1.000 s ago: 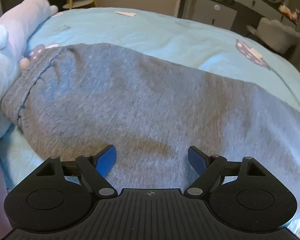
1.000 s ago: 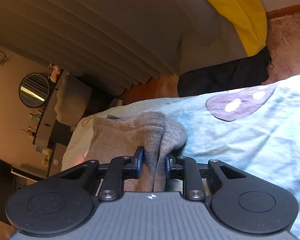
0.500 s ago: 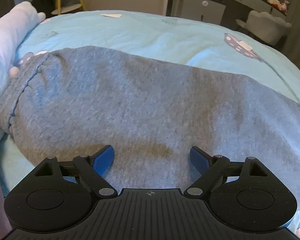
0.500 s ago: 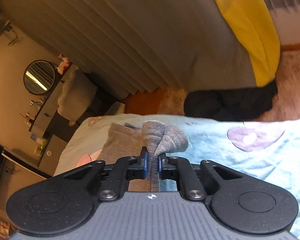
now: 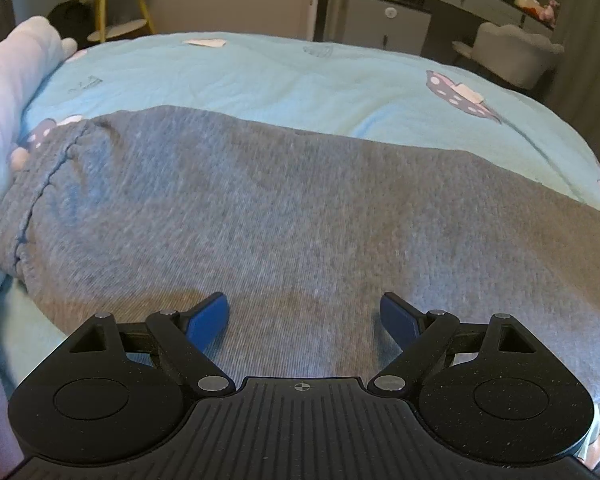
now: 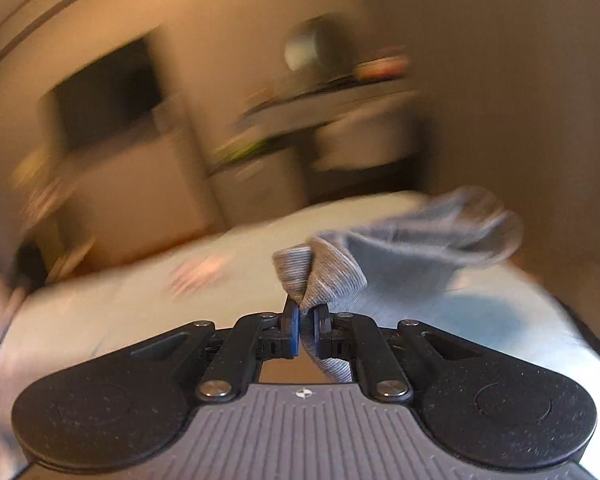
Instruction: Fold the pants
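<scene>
Grey sweatpants [image 5: 284, 208] lie across the light blue bed, waistband at the left [image 5: 40, 192], legs running off to the right. My left gripper [image 5: 304, 312] is open and empty, its blue fingertips [image 5: 208, 314] hovering just over the near edge of the pants. In the right wrist view my right gripper [image 6: 306, 320] is shut on the ribbed cuff end of the pants [image 6: 320, 276], lifted above the bed; the leg [image 6: 420, 248] trails away to the right. This view is heavily blurred.
The bed sheet [image 5: 260, 76] is light blue with cartoon prints. A pale plush pillow [image 5: 8, 80] lies at the left edge. A grey dresser [image 5: 384, 20], a white chair [image 5: 516, 56] and a yellow stool [image 5: 116, 4] stand beyond the bed.
My right gripper closed tight on the cuff, lifted it and swung round sharply, so its view now faces the room. My left gripper stayed open and barely shifted over the pants.
</scene>
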Motion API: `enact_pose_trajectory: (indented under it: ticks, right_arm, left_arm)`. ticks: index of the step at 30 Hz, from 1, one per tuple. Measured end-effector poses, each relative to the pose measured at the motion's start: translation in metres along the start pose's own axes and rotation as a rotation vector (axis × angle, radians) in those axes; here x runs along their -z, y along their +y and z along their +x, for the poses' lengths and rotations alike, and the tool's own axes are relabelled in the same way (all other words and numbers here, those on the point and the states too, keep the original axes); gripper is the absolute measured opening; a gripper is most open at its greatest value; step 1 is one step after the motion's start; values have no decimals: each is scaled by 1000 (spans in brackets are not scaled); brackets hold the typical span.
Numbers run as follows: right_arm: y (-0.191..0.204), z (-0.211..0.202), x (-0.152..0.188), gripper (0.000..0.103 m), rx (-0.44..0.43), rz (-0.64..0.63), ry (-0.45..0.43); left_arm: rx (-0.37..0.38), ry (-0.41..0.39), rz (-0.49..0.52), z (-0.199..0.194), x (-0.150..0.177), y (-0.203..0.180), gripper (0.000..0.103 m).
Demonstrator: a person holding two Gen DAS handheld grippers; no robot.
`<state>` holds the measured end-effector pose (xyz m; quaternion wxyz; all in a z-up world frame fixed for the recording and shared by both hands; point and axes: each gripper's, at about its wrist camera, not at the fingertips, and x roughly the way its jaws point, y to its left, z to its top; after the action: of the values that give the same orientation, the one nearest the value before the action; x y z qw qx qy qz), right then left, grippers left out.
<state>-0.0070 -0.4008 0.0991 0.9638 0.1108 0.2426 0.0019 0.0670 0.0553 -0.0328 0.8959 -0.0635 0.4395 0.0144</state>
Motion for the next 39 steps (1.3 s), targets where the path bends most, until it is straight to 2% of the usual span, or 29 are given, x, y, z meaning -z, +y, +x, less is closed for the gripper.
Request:
enact_pose_trajectory:
  ticks: [4, 7, 9, 10, 12, 14, 16, 17, 18, 20, 22, 25, 27, 28, 30, 33, 34, 39]
  right_arm:
    - [75, 28, 52, 8, -189, -213, 207]
    - [102, 47, 88, 11, -237, -265, 358]
    - [110, 53, 100, 21, -226, -297, 443]
    - [109, 47, 101, 24, -230, -294, 437]
    - [96, 38, 86, 45, -271, -200, 382]
    - [77, 31, 75, 46, -253, -84, 312]
    - [57, 24, 68, 36, -163, -37, 266]
    - [45, 23, 68, 26, -106, -12, 255]
    - [31, 24, 70, 22, -50, 31, 262]
    - [6, 31, 81, 20, 39, 124, 320]
    - [-8, 35, 95, 10, 113, 153, 358]
    - [-22, 24, 106, 8, 94, 239, 307]
    - [-28, 19, 106, 8, 108, 297, 282]
    - [-31, 16, 107, 8, 105, 323, 278]
    - [-34, 11, 109, 8, 110, 364, 271]
    - [-29, 2, 113, 13, 116, 369, 254]
    - [-28, -1, 116, 13, 113, 373, 247]
    - [-37, -6, 126, 17, 81, 446, 238]
  left_arm:
    - [8, -10, -6, -4, 0, 1, 89]
    - [14, -10, -11, -8, 2, 3, 89]
    - [19, -11, -12, -10, 2, 4, 89]
    - [22, -13, -11, -11, 2, 4, 89]
    - [27, -15, -3, -11, 2, 3, 89]
    - [29, -14, 7, -10, 3, -1, 89]
    - [31, -10, 27, -8, 2, -4, 89]
    - [31, -10, 38, -8, 3, -7, 89]
    - [35, -10, 53, -9, 3, -10, 89]
    - [40, -10, 84, -9, 5, -16, 89]
    - [49, -10, 118, -10, 6, -22, 89]
    - [70, -3, 169, -15, 8, -35, 89]
    - [94, -30, 192, -24, 5, -49, 89]
    - [120, -44, 186, -28, 3, -56, 89]
    - [224, -34, 128, -31, -5, -73, 90]
    - [389, 47, 35, -18, -16, -103, 90]
    - [422, 69, 14, -12, -19, -113, 89]
    - [488, 145, -8, 26, -21, -160, 86]
